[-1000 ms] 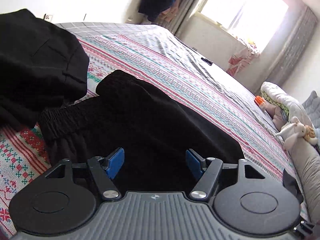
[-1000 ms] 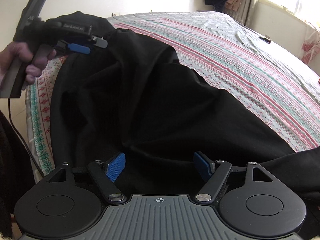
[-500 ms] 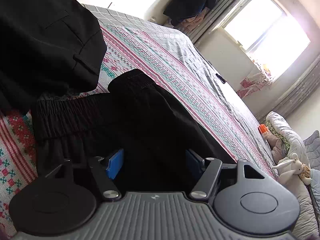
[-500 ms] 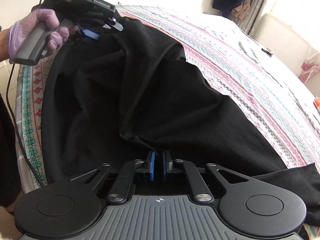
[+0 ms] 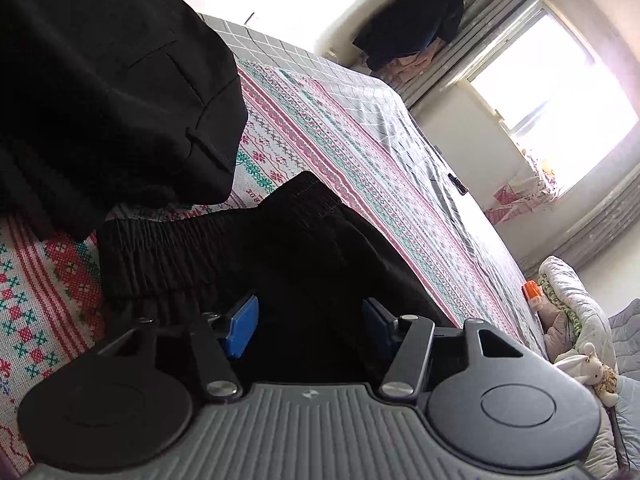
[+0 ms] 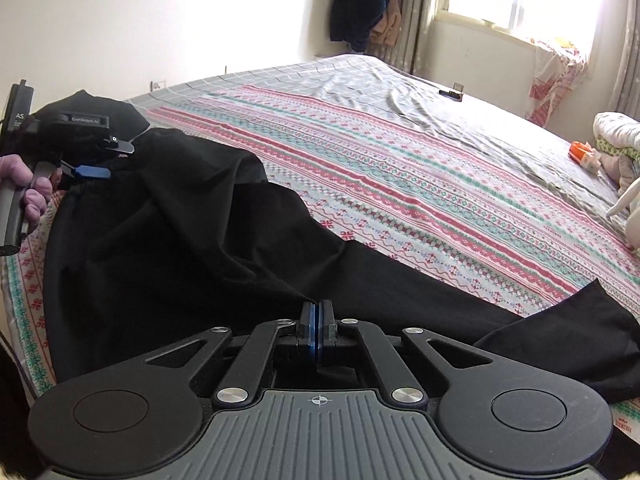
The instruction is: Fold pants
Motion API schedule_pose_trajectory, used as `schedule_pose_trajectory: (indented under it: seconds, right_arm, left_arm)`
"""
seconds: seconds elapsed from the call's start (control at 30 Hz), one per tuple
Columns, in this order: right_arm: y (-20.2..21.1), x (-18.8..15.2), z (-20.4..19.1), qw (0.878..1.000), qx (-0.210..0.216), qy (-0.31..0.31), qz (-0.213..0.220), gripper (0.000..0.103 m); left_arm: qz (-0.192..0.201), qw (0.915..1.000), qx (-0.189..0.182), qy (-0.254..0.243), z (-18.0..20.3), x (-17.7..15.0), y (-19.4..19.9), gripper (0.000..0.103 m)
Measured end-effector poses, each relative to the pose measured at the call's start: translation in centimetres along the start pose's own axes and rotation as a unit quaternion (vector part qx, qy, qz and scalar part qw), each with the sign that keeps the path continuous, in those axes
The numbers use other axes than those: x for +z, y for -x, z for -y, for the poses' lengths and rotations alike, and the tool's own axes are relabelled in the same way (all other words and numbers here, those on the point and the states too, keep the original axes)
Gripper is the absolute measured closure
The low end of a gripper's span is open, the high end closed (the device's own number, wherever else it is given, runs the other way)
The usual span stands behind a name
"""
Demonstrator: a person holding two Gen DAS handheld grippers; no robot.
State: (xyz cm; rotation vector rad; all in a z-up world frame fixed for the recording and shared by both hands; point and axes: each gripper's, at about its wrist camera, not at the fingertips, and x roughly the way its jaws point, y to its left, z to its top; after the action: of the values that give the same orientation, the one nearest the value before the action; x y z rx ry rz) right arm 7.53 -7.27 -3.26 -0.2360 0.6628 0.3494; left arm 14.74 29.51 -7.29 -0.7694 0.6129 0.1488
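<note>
Black pants (image 6: 192, 248) sprawl across the patterned bedspread (image 6: 440, 200), waistband toward ten o'clock, leg hem toward four. Right gripper (image 6: 319, 322) is clenched on a cloth fold. Left gripper (image 5: 310, 326) is closing, pads astride the waist fabric without pressing it.

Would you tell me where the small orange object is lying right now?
The small orange object lies at the far right edge of the patterned bedspread in the right wrist view, next to the pale rolled bedding below the window.

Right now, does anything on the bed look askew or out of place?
Yes. The black pants lie rumpled, with diagonal folds running toward the shut right gripper, and one leg end trails off crooked. A second dark garment sits by the waistband.
</note>
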Motion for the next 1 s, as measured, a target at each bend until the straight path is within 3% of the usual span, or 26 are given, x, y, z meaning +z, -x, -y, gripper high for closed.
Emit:
schedule_pose_trajectory:
  seconds: [0.17, 0.3, 0.47, 0.73, 1.0]
  right_arm:
    - [-1.4, -0.2, -0.8, 1.0, 0.003, 0.009, -0.023, 0.103]
    - [-2.2, -1.0, -1.5, 0.999, 0.007, 0.013, -0.044, 0.103]
    - [-3.1, -2.0, -2.2, 0.998, 0.009, 0.022, -0.066, 0.103]
    - [-3.2, -2.2, -2.0, 0.997, 0.016, 0.01, -0.071, 0.103]
    - [-0.9, -0.9, -0.6, 0.999, 0.003, -0.017, -0.027, 0.103]
  left_arm:
    - [0.019, 0.9993, -0.007, 0.032, -1.2, 1.2, -1.1, 0.031]
    - [0.043, 0.9988, -0.004, 0.024, -1.5, 2.4, -2.0, 0.043]
    - [0.042, 0.9986, -0.008, 0.031, -1.4, 2.7, -2.8, 0.058]
    - [0.06, 0.9976, 0.024, -0.025, 0.9, 2.6, -2.2, 0.067]
    - [0.085, 0.9909, 0.048, -0.092, 3.5, 3.2, 1.2, 0.07]
